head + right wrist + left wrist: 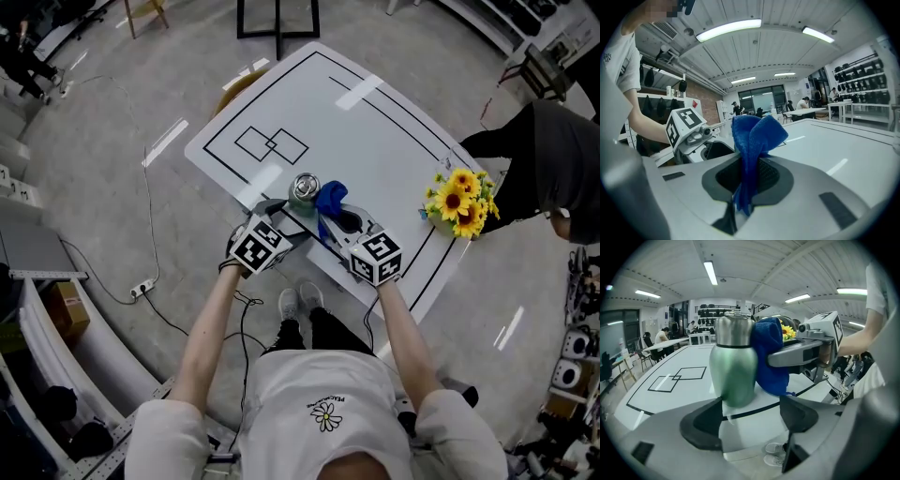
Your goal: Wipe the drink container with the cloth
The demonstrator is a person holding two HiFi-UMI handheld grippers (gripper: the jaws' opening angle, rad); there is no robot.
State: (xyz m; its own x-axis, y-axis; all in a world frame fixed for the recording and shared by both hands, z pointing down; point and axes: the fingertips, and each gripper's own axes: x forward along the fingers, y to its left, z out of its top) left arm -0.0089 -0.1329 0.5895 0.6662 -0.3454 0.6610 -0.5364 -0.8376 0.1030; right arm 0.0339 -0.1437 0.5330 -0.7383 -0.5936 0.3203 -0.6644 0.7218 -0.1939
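Head view looks steeply down; both close gripper views share the cloth [769, 363].

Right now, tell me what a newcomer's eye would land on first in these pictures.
The blue cloth, pinched in the shut right gripper, stands out first, held up against the side of the green metal bottle, which stands near the front edge of the white table. The left gripper is open, its jaws apart in front of the bottle's base. A bunch of yellow sunflowers brightens the table's right edge.
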